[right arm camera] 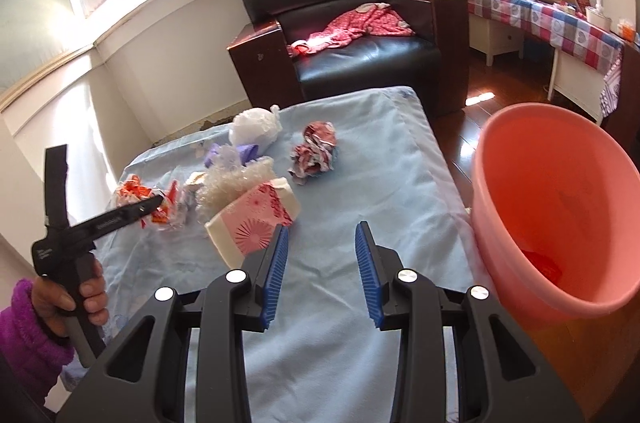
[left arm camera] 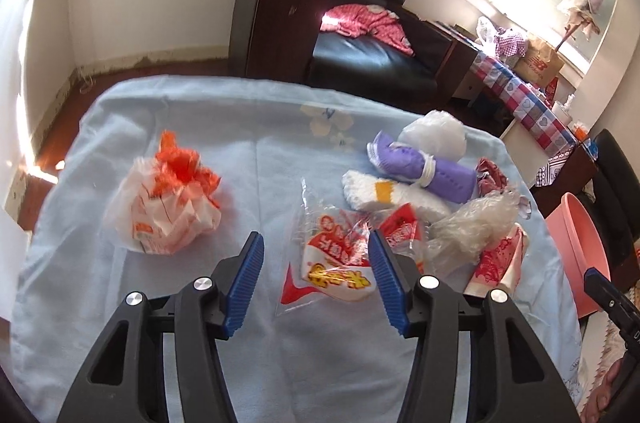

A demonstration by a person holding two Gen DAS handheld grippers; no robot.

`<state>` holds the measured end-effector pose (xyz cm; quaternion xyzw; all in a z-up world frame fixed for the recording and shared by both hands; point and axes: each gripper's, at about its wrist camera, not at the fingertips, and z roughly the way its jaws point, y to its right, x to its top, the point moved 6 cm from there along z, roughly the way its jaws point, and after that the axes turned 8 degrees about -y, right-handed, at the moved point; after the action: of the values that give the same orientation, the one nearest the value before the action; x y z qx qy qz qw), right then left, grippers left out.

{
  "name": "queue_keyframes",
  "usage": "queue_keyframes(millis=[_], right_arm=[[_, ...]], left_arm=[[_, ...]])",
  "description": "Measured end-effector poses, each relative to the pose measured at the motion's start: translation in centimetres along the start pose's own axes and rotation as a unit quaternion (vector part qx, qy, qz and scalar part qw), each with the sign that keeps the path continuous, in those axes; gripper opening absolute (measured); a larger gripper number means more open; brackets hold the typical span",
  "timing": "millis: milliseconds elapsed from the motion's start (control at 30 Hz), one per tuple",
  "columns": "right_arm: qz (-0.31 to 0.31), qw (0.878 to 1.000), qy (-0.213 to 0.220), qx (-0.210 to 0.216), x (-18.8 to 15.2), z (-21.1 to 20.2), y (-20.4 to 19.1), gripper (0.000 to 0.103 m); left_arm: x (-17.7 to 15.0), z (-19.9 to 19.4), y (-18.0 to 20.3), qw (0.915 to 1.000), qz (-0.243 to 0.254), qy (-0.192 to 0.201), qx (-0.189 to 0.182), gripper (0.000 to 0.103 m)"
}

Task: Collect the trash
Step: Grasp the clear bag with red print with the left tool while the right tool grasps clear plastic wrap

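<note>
Both grippers, left and right, gaping empty; could snag blue cloth under thin crinkly red-and-white plastic wrapper.

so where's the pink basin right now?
The pink basin fills the right side of the right wrist view, just off the right edge of the blue-sheeted table; the left wrist view shows only its rim at far right.

Matt blue cloth; glossy, crinkled plastic wrapper; smooth, seemingly plastic pink basin.
</note>
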<state>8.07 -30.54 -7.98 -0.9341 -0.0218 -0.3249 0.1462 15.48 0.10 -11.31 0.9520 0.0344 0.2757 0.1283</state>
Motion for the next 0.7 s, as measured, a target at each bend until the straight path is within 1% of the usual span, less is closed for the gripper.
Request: queue_keyframes(millis=[67, 100, 167, 200, 333, 433, 500, 600, 700], right_arm=[[-0.009, 1.0, -0.002, 0.011, 0.6, 0.3, -0.8, 0.036], [-0.013, 1.0, -0.003, 0.017, 0.9, 0.5, -1.2, 0.036], [-0.019, 0.999, -0.005, 0.03, 1.5, 0.9, -2.0, 0.036], [-0.023, 0.999, -0.007, 0.036, 1.9, 1.2, -2.6, 0.036], [-0.044, 0.997, -0.016, 0.053, 3.0, 2.5, -4.7, 0.036], [-0.062, 0.996, -0.022, 0.058, 4.0, 3.6, -6.1, 0.037], [-0.071, 0.995, -0.022, 0.062, 4.8, 4.5, -7.0, 0.047], [-0.086, 0.994, -0.028, 0.06, 5.6, 5.6, -8.0, 0.048], [-0.107, 0.993, -0.028, 0.045, 6.3, 7.0, -8.9, 0.048]], left_arm=[[-0.4, 0.2, 0.0, 1.0, 0.002, -0.003, -0.007, 0.04], [-0.5, 0.3, 0.1, 0.9999, 0.005, -0.003, -0.01, 0.033], [-0.7, 0.1, 0.1, 0.9999, 0.008, 0.001, -0.012, 0.028], [-0.8, -0.1, 0.1, 0.9999, 0.01, 0.005, -0.013, 0.022], [-1.1, -1.0, 0.1, 0.9997, 0.014, 0.017, -0.013, 0.012], [-1.2, -1.6, 0.1, 0.9995, 0.007, 0.024, -0.02, 0.01], [-1.3, -2.0, -0.1, 0.9993, 0.002, 0.027, -0.025, 0.01], [-1.6, -2.7, -0.6, 0.9991, -0.005, 0.029, -0.031, 0.01], [-1.6, -3.2, -0.8, 0.9988, -0.01, 0.032, -0.036, 0.01]])
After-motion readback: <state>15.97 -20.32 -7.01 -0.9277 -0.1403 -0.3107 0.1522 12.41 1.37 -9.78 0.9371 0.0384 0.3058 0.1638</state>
